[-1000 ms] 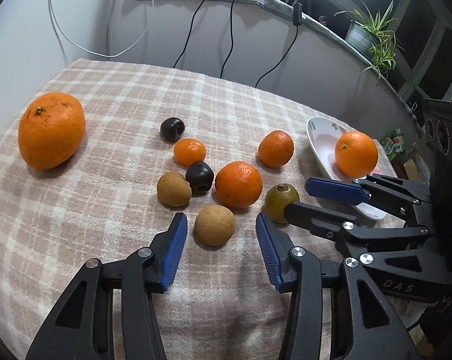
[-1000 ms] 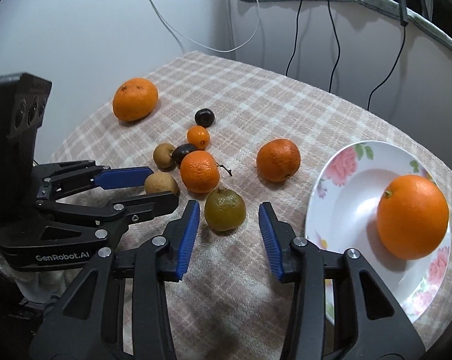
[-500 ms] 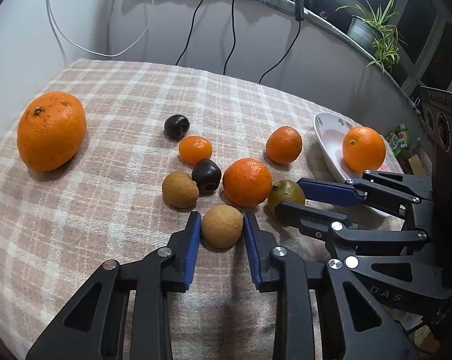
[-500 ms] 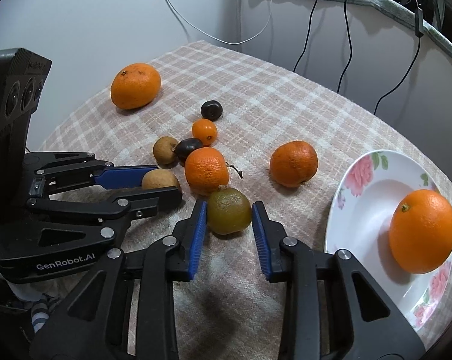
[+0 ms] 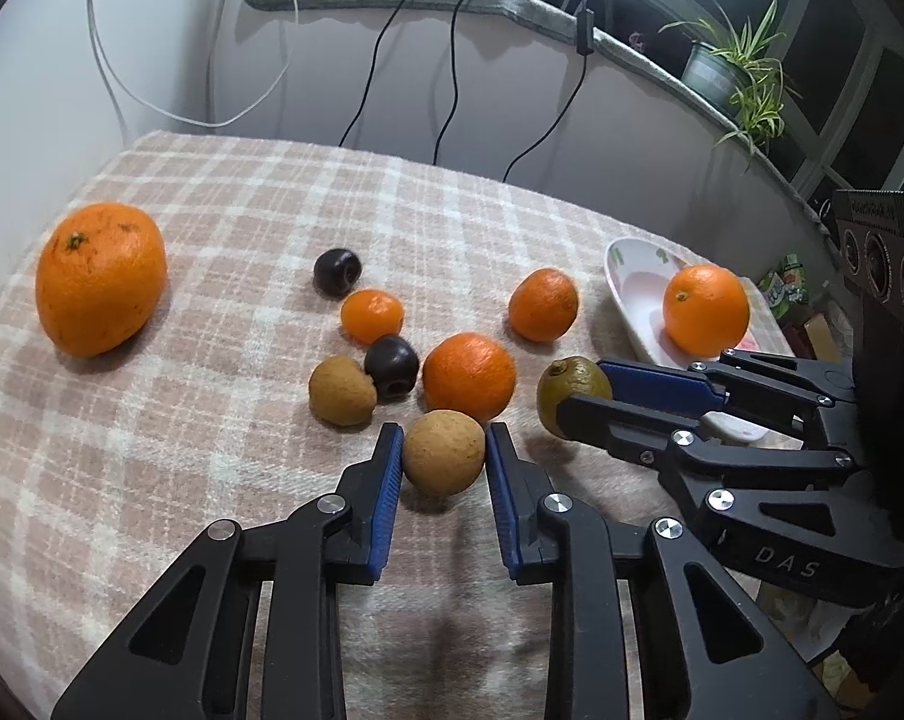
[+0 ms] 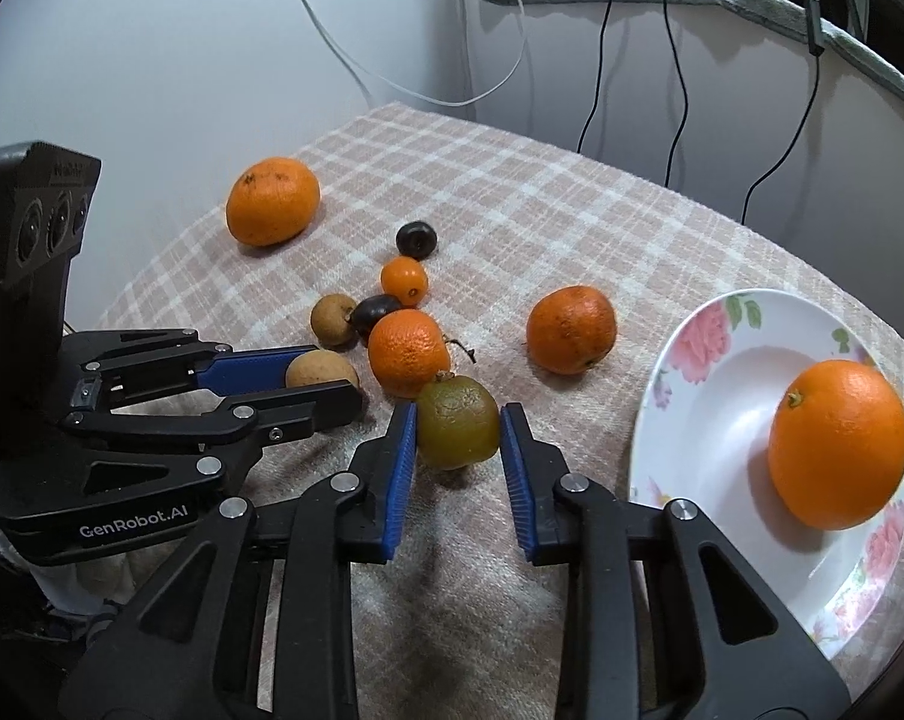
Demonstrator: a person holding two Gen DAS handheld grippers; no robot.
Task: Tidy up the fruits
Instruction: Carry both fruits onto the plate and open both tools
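Left wrist view: left gripper (image 5: 444,450) at 6 o'clock, blue pads clamped on the tan round fruit (image 5: 444,452), one pad on each flank, fruit sitting out near the fingertips on the checked tablecloth (image 5: 212,420). Just past it at 12 o'clock, touching or nearly so, a mid-size orange (image 5: 469,378). At 11 o'clock a second tan fruit (image 5: 341,390) against a dark plum (image 5: 392,365); beyond them a small tangerine (image 5: 372,315) and another dark plum (image 5: 336,271). Big orange (image 5: 99,277) far off at 9 o'clock. Another orange (image 5: 543,304) at 1 o'clock. Right gripper (image 5: 577,396) comes in from 3 o'clock, fingers either side of the green-brown citrus (image 5: 565,387), half hidden. White plate (image 5: 631,276) at 2 o'clock with a round orange (image 5: 705,309) in it.

Right wrist view: right gripper (image 6: 457,432) at 6 o'clock, pads closed onto the green-brown citrus (image 6: 457,423), both pads touching its sides, fruit at the tips, stem up. Mid-size orange (image 6: 408,351) touches it at 11 o'clock. Left gripper (image 6: 323,384) enters from 9 o'clock, tan round fruit (image 6: 321,369) between its fingers, mostly covered by the near finger. Floral white plate (image 6: 721,360) at 3 o'clock holding the round orange (image 6: 837,443). Lone orange (image 6: 570,329) at 1 o'clock, apart from the rest. Big orange (image 6: 273,200) at 10 o'clock, near the cloth's far edge.
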